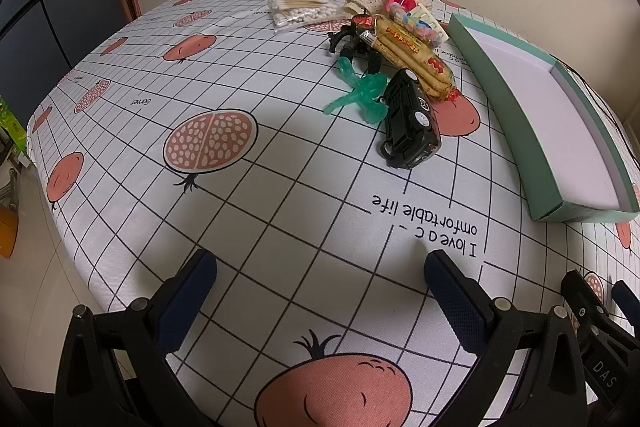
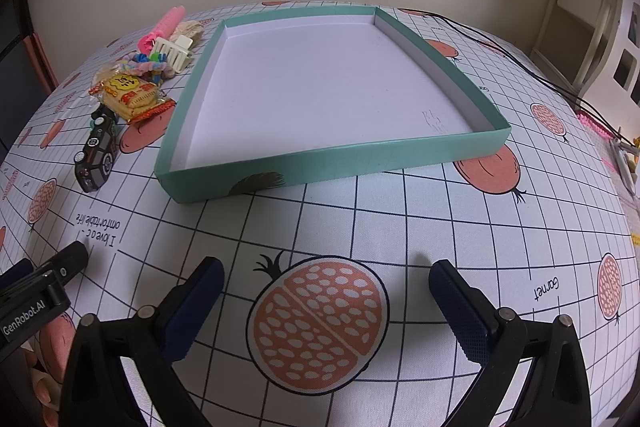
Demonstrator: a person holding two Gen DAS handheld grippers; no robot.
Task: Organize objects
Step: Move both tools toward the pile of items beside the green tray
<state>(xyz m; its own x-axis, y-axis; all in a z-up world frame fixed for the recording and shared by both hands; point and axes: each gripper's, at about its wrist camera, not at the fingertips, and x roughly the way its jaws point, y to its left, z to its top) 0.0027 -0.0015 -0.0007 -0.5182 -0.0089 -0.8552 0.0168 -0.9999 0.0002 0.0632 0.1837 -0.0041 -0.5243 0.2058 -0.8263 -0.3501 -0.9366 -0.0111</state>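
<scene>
While both tools hover low over a table (image 1: 280,187) draped in a grid-and-pomegranate cloth, the left gripper (image 1: 320,263) holds its dark padded fingers wide apart with nothing between them, at the bottom of the left wrist view. The right gripper (image 2: 326,269) does the same at the bottom of the right wrist view, above a printed halved pomegranate.

A shallow green box (image 2: 320,163) with a white floor fills the centre of the right wrist view and holds nothing; in the left wrist view it runs down the right edge.

Beside the box, at upper right of centre in the left wrist view, sits a small heap: a black toy car (image 1: 412,123) lying on its side, a green plastic toy (image 1: 362,95) touching it, a yellow biscuit packet (image 1: 412,55) resting above the car, a black toy figure (image 1: 348,41) partly under the packet, and a bag of cotton swabs (image 1: 300,11) a little apart to the upper left. A pink hair roller (image 2: 164,25) and a cream hair clip (image 2: 173,51) lie at the far end of the heap, near the box's corner.
</scene>
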